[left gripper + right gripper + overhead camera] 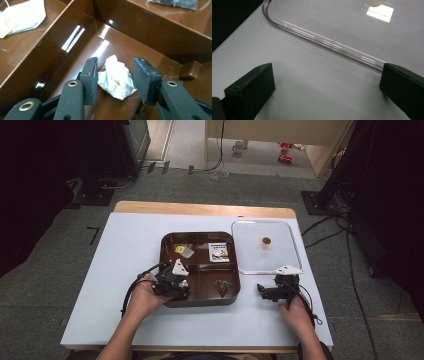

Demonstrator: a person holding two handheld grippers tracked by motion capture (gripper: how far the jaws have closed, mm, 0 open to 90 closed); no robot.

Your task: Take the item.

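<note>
The left gripper (115, 77) has its two black jaws partly open, lowered into a compartment of a brown tray (50, 57). Between them lies a small crumpled white packet (116, 80) with faint print. The packet sits closer to the jaw on the left side of the left gripper view, its edge just beside that pad, while a clear gap remains before the other pad. Neither pad appears to press on it, so nothing is held yet.

To do this pickup well, I judge the jaws should shift slightly so the packet sits midway, then sink until the pad tips nearly meet the tray floor before closing. The packet is light and crushed, so a gentle squeeze on its thick middle should do; pinching a loose corner may let it slip. The compartment wall stands close beyond the left-hand jaw, so there is little room to swing that way.

Farther out, other compartments hold a pale tea-bag-like sachet (22, 15) and a dark wrapped item (172, 3).

The right gripper (327, 87) rests low over the white table (317, 90), jaws wide apart and empty. Just beyond them runs the rounded rim of a clear lid (324, 41) lying flat on the table.
</note>
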